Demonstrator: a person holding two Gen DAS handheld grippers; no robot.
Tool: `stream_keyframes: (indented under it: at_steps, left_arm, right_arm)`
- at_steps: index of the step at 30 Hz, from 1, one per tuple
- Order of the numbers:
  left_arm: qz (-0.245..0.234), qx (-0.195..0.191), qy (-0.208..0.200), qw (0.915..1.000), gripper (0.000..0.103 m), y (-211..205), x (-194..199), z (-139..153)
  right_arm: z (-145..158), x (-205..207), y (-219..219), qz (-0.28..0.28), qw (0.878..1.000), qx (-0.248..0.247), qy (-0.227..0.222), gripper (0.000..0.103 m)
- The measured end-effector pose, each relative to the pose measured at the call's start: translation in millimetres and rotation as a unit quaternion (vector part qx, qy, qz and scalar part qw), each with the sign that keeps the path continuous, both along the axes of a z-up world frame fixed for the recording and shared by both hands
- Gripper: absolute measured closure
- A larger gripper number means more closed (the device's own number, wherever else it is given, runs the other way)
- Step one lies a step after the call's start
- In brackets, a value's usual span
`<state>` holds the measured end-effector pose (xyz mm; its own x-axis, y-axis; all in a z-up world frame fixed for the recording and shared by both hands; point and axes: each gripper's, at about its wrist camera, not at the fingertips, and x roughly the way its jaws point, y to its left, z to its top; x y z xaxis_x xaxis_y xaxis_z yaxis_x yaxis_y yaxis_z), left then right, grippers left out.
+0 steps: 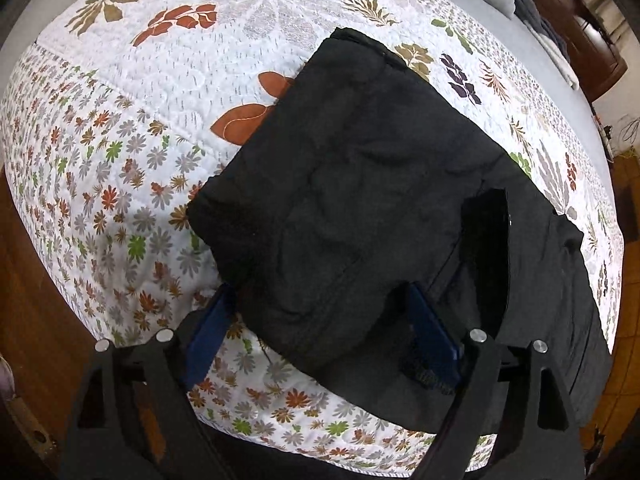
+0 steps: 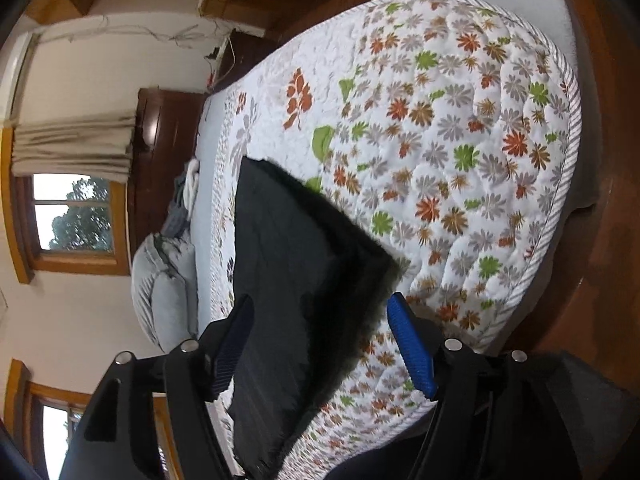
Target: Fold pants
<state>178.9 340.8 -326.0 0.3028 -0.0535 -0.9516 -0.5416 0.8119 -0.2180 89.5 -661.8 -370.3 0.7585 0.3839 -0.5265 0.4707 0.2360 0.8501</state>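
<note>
My left tool (image 1: 324,332) stands wide, its two blue pads (image 1: 208,332) straddling the near corner of the black pants (image 1: 352,184) without pressing on the cloth; nothing is gripped. My right tool (image 2: 320,340) is also spread, one pad over the dark fabric and the other over the quilt (image 2: 460,140), the corner of the pants (image 2: 296,264) lying between them, loose.

The pants lie on the floral quilt of the bed, already doubled into a thick, roughly rectangular bundle. In the left wrist view it runs from the tool at 6 o'clock up toward 12 o'clock, with a lower layer spilling out toward 4 o'clock near the quilt's edge. In the right wrist view it runs from 6 o'clock up to the centre.

I judge that a fold is laid down and both tools are free of the cloth, so the step in hand is the release and check. The layers do not sit square: the under layer shows past the top one at 4 o'clock. The next move, as I see it, calls for closing on the near corners through all layers and bringing them over toward the far edge, or first tugging the stray layer in line.

I can read no brand, label or writing on the pants, the quilt or the tools.
</note>
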Motion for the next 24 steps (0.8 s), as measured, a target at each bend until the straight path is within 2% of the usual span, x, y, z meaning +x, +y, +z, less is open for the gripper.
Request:
stream_keyframes:
  at_steps: [11, 16, 20, 24]
  left_arm:
    - [0.0, 0.016, 0.015, 0.9998, 0.014, -2, 11, -4]
    - [0.001, 0.023, 0.018, 0.9996, 0.013, -3, 16, -7]
    - [0.0, 0.028, 0.022, 0.9994, 0.013, -2, 16, -7]
    - [0.003, 0.033, 0.027, 0.9991, 0.012, -2, 18, -9]
  right_arm:
    - [-20, 9, 5, 0.003, 1.0, 0.019, -0.017, 0.032]
    - [-28, 14, 5, -0.01, 0.999, 0.032, -0.033, 0.028]
    - [-15, 17, -1, -0.009, 0.997, 0.021, -0.072, 0.03]
    - [-27, 26, 0, -0.004, 0.998, 0.022, -0.06, 0.031]
